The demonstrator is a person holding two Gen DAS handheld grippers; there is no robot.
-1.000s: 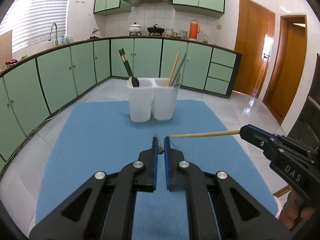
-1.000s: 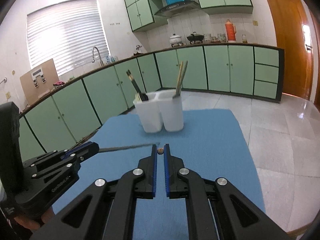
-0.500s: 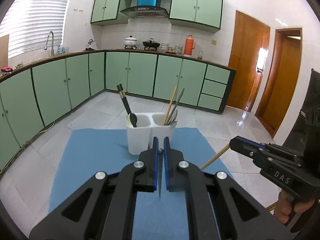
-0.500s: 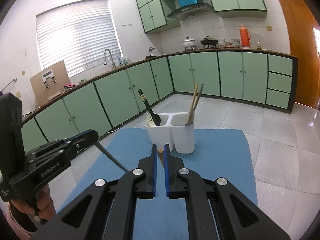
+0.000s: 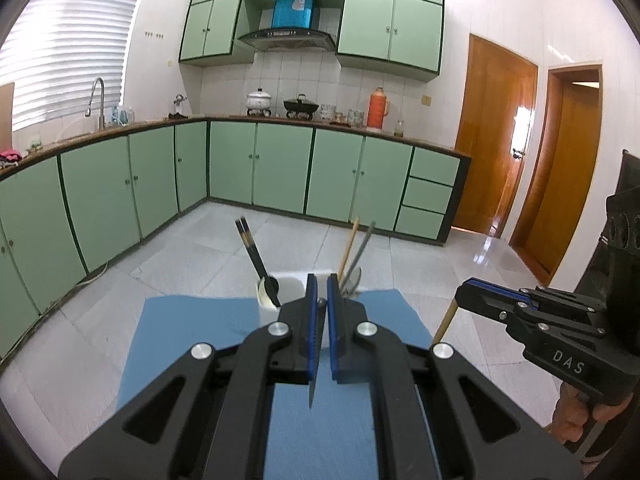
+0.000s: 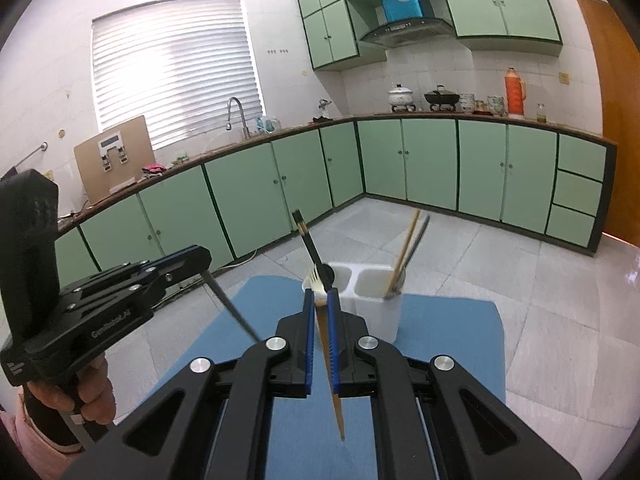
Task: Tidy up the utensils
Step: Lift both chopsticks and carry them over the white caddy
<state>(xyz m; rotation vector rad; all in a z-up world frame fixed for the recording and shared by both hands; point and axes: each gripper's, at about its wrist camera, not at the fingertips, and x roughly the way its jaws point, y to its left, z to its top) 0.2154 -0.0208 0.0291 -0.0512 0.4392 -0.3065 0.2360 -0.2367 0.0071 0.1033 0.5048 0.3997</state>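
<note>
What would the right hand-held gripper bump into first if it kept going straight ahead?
Probably the white two-compartment plastic holder: it stands just beyond the right hand-held gripper, which is shut on a wooden chopstick. Depth is unclear.

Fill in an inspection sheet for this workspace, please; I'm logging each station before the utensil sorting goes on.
Surface: blue mat on a pale tabletop.
Job's things: white two-compartment holder stands on the mat; one compartment holds a black-handled utensil and a fork, the other a wooden chopstick and a grey metal one. A wooden chopstick and a grey metal chopstick are in the grippers.
Clutter: nothing seen.
Grippers: left gripper shut on the metal chopstick; right gripper shut on the wooden one; both chopsticks hang tip down.
Cables: one along the floor by the cabinets.
Surroundings: green kitchen cabinets, pots and an orange flask on the counter.
</note>
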